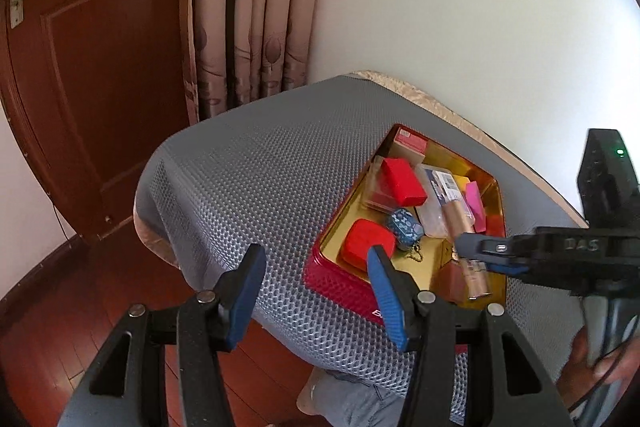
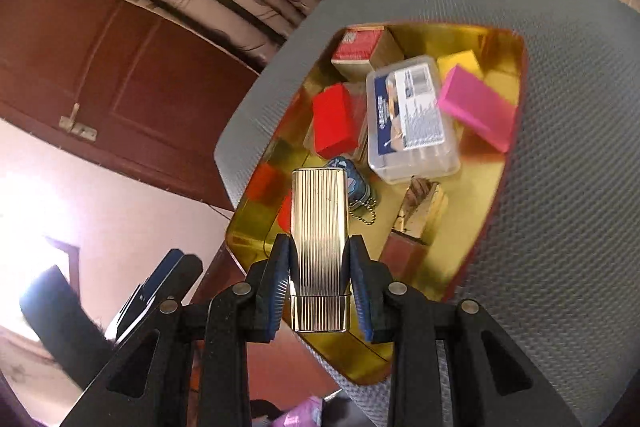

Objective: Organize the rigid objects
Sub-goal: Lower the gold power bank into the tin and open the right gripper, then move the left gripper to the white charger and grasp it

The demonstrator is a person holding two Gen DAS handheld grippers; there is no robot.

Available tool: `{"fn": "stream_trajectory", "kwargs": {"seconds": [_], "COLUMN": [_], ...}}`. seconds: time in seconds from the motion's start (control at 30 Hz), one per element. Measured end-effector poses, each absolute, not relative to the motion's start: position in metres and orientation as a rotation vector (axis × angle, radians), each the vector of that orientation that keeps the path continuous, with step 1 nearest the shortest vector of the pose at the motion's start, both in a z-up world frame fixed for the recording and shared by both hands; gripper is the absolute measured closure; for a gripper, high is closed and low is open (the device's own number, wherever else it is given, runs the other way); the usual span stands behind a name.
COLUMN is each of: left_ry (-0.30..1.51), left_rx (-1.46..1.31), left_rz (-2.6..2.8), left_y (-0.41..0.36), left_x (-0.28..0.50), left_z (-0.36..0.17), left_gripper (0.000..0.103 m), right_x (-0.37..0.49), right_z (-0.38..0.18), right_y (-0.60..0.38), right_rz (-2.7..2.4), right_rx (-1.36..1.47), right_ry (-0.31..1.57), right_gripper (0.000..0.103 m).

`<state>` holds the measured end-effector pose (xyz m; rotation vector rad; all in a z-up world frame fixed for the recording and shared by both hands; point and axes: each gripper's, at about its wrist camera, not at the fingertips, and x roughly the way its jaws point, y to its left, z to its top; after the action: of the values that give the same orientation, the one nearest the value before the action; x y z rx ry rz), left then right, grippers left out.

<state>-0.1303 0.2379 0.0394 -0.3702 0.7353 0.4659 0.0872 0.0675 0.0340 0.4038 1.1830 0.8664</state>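
Observation:
A red tin with a gold inside [image 1: 340,285] [image 2: 496,39] sits on the grey mat. In it lie red blocks [image 1: 402,181] [image 2: 334,121], a clear plastic case [image 2: 412,117], a pink block [image 2: 476,107], a yellow block [image 2: 458,63], a small blue patterned tin with a chain [image 1: 405,227] [image 2: 354,183] and a red-topped box [image 2: 358,45]. My right gripper [image 2: 320,283] is shut on a ribbed gold case [image 2: 319,239] and holds it above the tin; it also shows in the left wrist view [image 1: 474,255]. My left gripper [image 1: 316,293] is open and empty, over the table's near edge beside the tin.
The grey dimpled mat [image 1: 248,179] covers a small table with a gold trim. A curtain [image 1: 256,7] and a brown door [image 1: 92,67] stand behind it. A white wall lies to the right. Wooden floor [image 1: 40,339] lies below the table edge.

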Motion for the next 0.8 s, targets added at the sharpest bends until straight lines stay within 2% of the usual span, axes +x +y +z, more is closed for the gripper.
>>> {"fn": "stream_trajectory", "kwargs": {"seconds": [0.4,0.53,0.6,0.67,0.8], "left_ry": [0.752,0.752,0.75,0.747,0.751], "left_rx": [-0.361,-0.343,-0.335,-0.324,-0.296], "left_rz": [0.455,0.46,0.461,0.458,0.45], "left_y": [0.237,0.233,0.231,0.228,0.222], "left_x": [-0.126,-0.126,-0.126,-0.126,-0.124], "left_z": [0.035,0.035,0.036,0.037,0.038], "left_gripper": [0.049,0.049,0.049,0.049,0.049], "right_x": [0.084,0.075,0.064,0.048,0.009], "right_z": [0.029,0.046,0.059,0.066,0.048], "right_y": [0.088,0.071,0.047,0.016,-0.074], "right_rz": [0.8,0.805,0.799,0.734,0.465], "right_rx": [0.396,0.424,0.439,0.404,0.291], "right_ry": [1.19,1.102,1.015,0.926,0.821], "right_gripper": [0.073,0.072,0.063,0.043,0.034]}}
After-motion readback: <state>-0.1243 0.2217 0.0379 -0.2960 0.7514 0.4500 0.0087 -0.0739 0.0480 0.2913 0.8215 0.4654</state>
